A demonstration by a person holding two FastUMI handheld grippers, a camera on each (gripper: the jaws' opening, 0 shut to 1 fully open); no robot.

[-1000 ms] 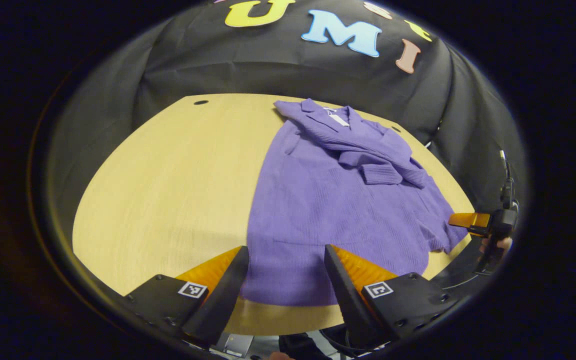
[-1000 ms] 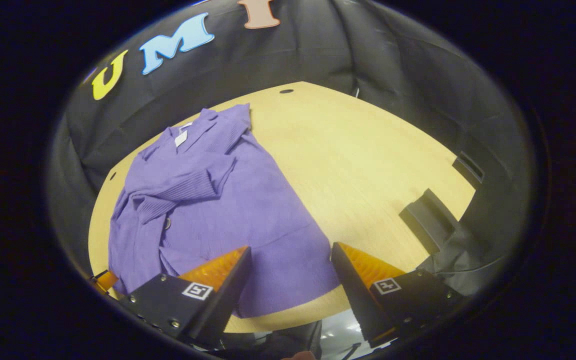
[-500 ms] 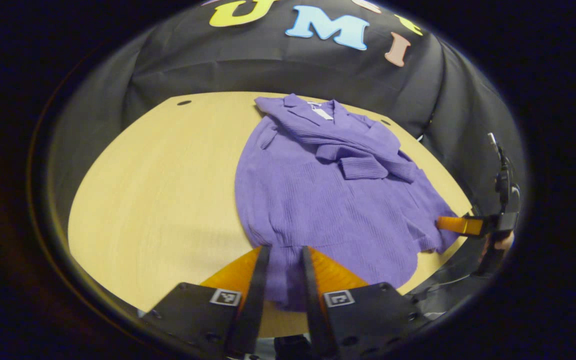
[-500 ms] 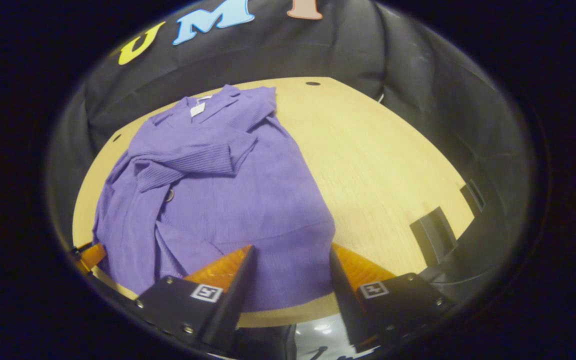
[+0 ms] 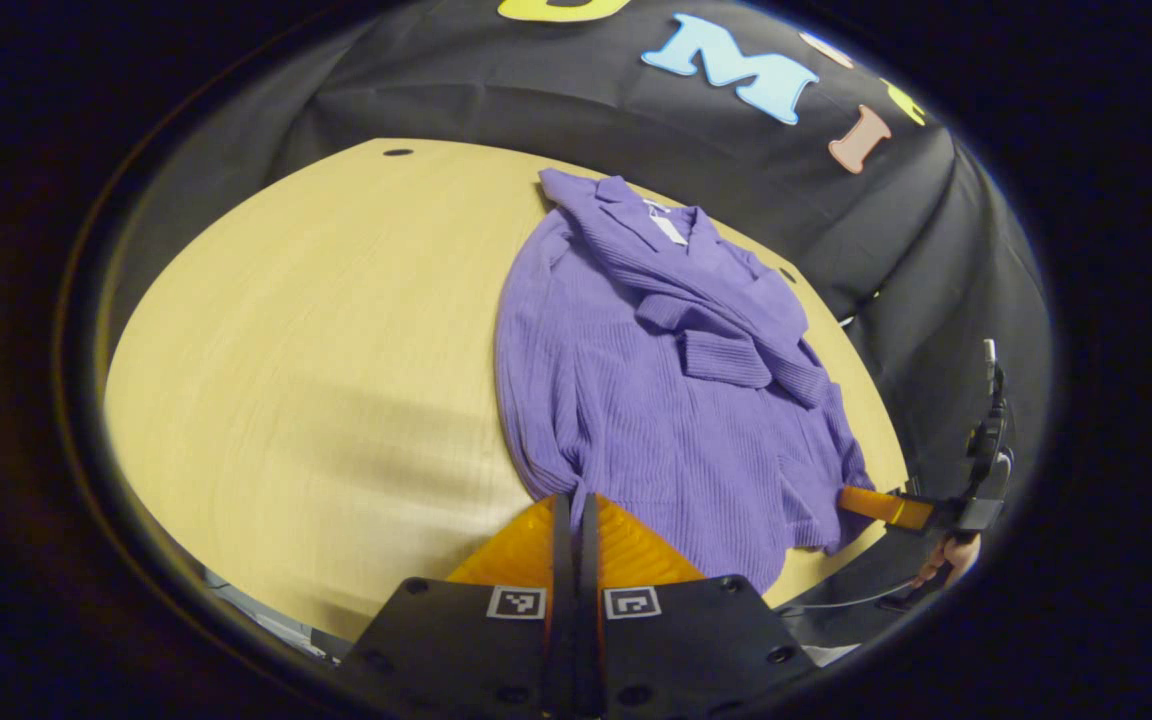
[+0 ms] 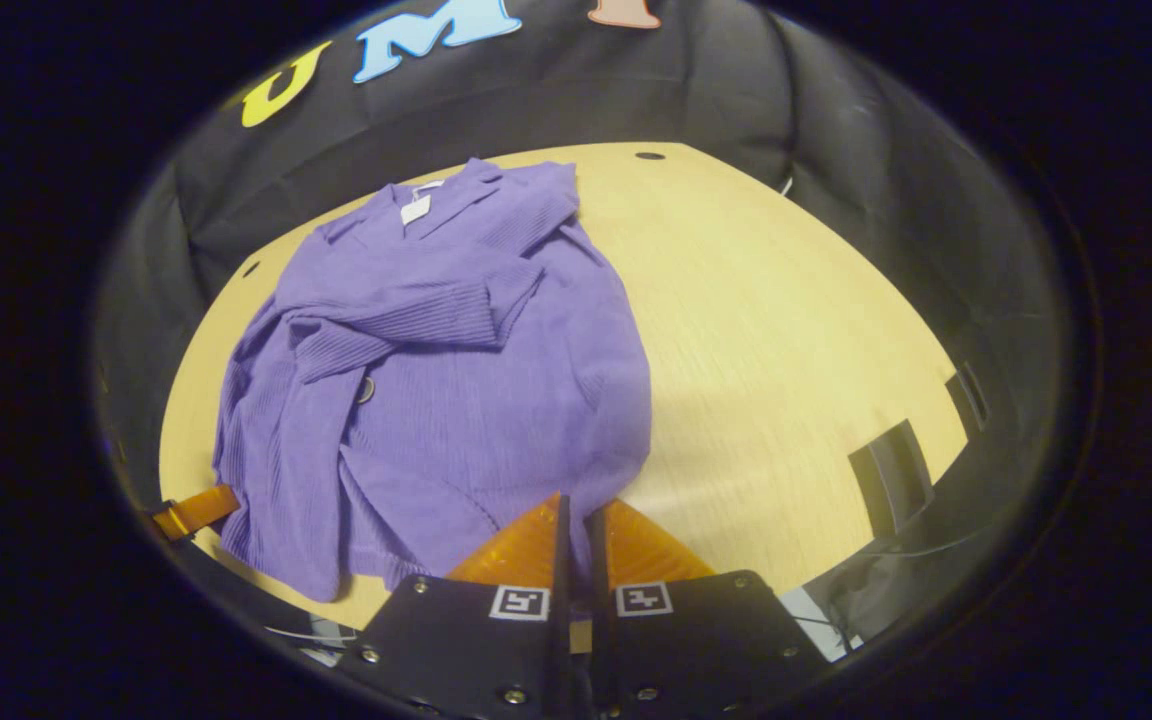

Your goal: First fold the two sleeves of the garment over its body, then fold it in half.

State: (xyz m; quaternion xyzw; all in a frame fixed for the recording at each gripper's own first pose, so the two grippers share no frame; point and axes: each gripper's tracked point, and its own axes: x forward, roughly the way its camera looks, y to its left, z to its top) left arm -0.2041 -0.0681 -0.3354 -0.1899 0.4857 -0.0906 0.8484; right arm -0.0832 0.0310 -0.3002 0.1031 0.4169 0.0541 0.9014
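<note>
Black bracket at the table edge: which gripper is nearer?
Right. The right gripper pinches the cardigan hem on the black bracket's side; the left gripper holds the far hem corner.

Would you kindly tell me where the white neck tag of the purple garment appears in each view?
Left gripper view: white tag at upper centre, inside the collar.
Right gripper view: tag at upper left, inside the collar.
Shared landmark: the crossed sleeves just below it.
</note>
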